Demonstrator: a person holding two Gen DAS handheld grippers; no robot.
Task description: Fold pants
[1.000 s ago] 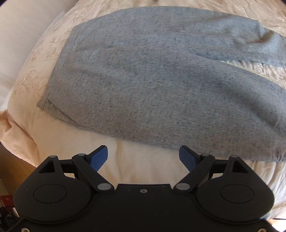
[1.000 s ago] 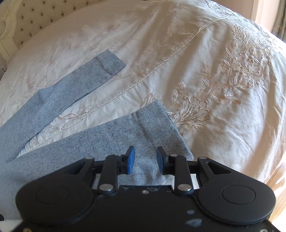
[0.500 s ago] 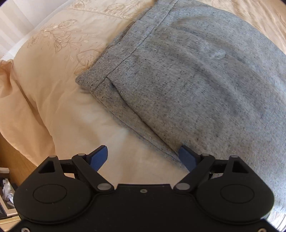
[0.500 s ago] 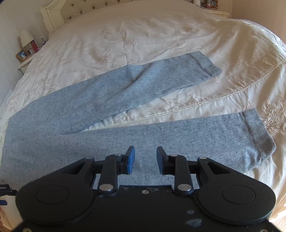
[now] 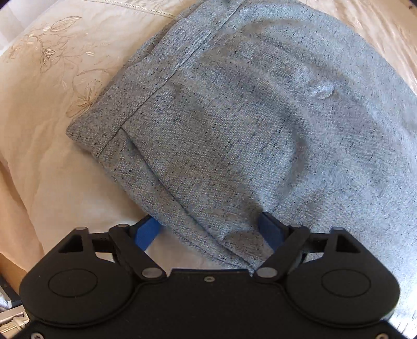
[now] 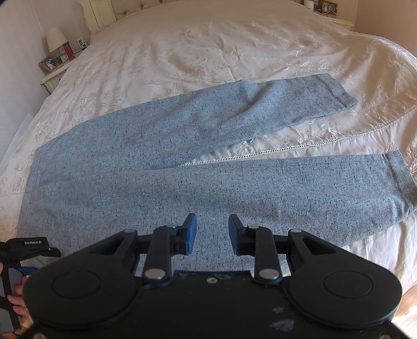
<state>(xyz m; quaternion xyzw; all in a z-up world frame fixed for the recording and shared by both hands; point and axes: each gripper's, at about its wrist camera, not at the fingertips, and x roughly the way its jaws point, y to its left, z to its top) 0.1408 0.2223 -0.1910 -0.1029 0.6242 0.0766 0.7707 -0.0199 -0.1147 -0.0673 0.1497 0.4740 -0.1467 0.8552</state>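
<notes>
Grey-blue speckled pants (image 6: 182, 187) lie flat on the bed, waistband at the left, two legs spread apart toward the right. In the left wrist view the waistband corner (image 5: 104, 135) fills the frame. My left gripper (image 5: 208, 229) is open, its jaws wide on either side of the pants' near edge, with the cloth lying between the blue pads (image 5: 147, 232). My right gripper (image 6: 211, 232) is open with a narrow gap, held above the near leg close to the hips. The left gripper's body also shows at the lower left of the right wrist view (image 6: 28, 247).
A cream embroidered bedspread (image 6: 234, 52) covers the bed. A nightstand (image 6: 56, 67) with a lamp, a framed photo and a red can stands at the far left, beside the tufted headboard (image 6: 104, 10). The bed's near edge (image 5: 15, 208) drops off at the left.
My left gripper has moved forward over the waistband corner, so the cloth edge now lies between its open jaws. My right gripper has swung left along the near leg, away from the cuff.
</notes>
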